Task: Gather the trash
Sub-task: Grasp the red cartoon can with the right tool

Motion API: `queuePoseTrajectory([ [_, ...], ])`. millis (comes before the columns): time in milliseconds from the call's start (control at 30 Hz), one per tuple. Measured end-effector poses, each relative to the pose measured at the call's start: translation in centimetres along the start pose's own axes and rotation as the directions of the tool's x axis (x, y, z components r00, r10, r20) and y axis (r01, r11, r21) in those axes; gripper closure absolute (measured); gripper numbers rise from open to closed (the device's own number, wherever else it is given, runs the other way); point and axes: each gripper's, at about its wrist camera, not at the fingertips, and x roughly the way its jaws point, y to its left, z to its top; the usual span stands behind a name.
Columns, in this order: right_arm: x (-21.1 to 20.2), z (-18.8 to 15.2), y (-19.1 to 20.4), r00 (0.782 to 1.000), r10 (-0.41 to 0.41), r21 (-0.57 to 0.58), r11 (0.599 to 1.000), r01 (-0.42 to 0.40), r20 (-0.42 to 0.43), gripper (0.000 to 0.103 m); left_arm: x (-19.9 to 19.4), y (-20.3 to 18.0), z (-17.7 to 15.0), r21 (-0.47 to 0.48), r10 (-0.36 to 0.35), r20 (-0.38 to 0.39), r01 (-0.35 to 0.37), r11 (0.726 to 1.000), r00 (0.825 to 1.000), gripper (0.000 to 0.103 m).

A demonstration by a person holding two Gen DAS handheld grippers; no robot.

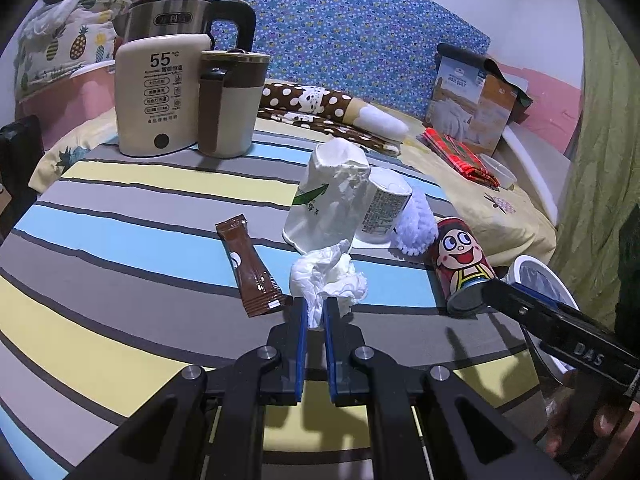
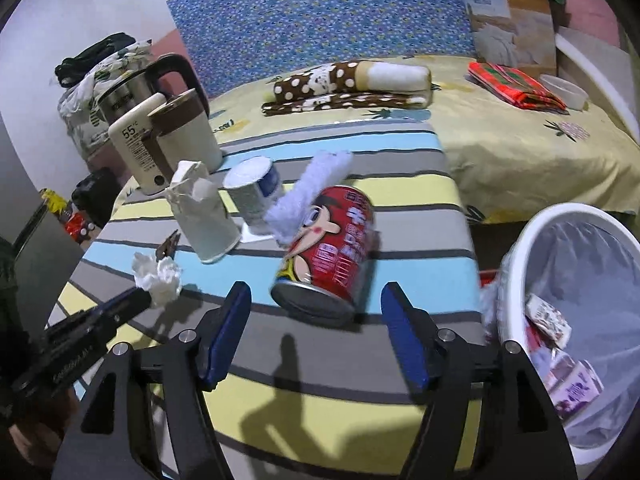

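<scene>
My left gripper (image 1: 316,314) is shut on a crumpled white tissue (image 1: 328,276) lying on the striped tablecloth (image 1: 120,240); the right wrist view shows the same tissue (image 2: 158,276) at that gripper's tip. My right gripper (image 2: 316,294) is open, its blue pads on either side of a red cartoon can (image 2: 332,240) without touching it. The can (image 1: 460,256) is tilted, its metal end towards the right gripper. A crushed paper cup (image 1: 324,200), a brown sachet (image 1: 250,264) and a small white tub (image 1: 384,208) lie behind.
A white bin (image 2: 520,240) with a liner and several packets inside stands off the table's right edge. A fluffy white thing (image 2: 308,192) leans by the can. A steel kettle (image 1: 172,20), a cream warmer (image 1: 156,96) and a brown-and-cream jug (image 1: 228,104) stand at the back left. A bed (image 2: 500,148) lies beyond.
</scene>
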Motion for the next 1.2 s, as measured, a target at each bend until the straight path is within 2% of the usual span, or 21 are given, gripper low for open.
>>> queuePoseTrajectory([
  [300,2.8,0.7,-0.6,0.997,-0.068,0.023,0.997,0.069,-0.039,0.034,0.3,0.2,0.0,-0.003,0.001,-0.005,-0.001,1.000,1.000,0.095],
  [367,2.4,0.6,-0.8,0.998,-0.059,0.028,0.998,0.060,-0.028,0.045,0.4,0.0,-0.1,0.002,-0.002,-0.007,0.002,1.000,1.000,0.095],
  [400,2.2,0.6,-0.9,0.998,-0.055,0.025,0.998,0.056,-0.020,0.046,0.3,-0.1,-0.1,0.004,-0.003,-0.008,0.003,1.000,1.000,0.095],
  [700,-0.1,-0.4,-2.4,0.999,-0.042,0.050,0.998,0.041,0.015,0.047,-0.1,-2.0,-0.6,0.039,-0.016,-0.021,0.017,0.999,1.000,0.095],
  [1200,-4.7,-1.3,-2.8,0.997,0.017,0.022,1.000,-0.019,0.074,0.048,-2.5,-6.2,-1.6,0.104,-0.044,-0.019,0.045,0.994,0.999,0.095],
])
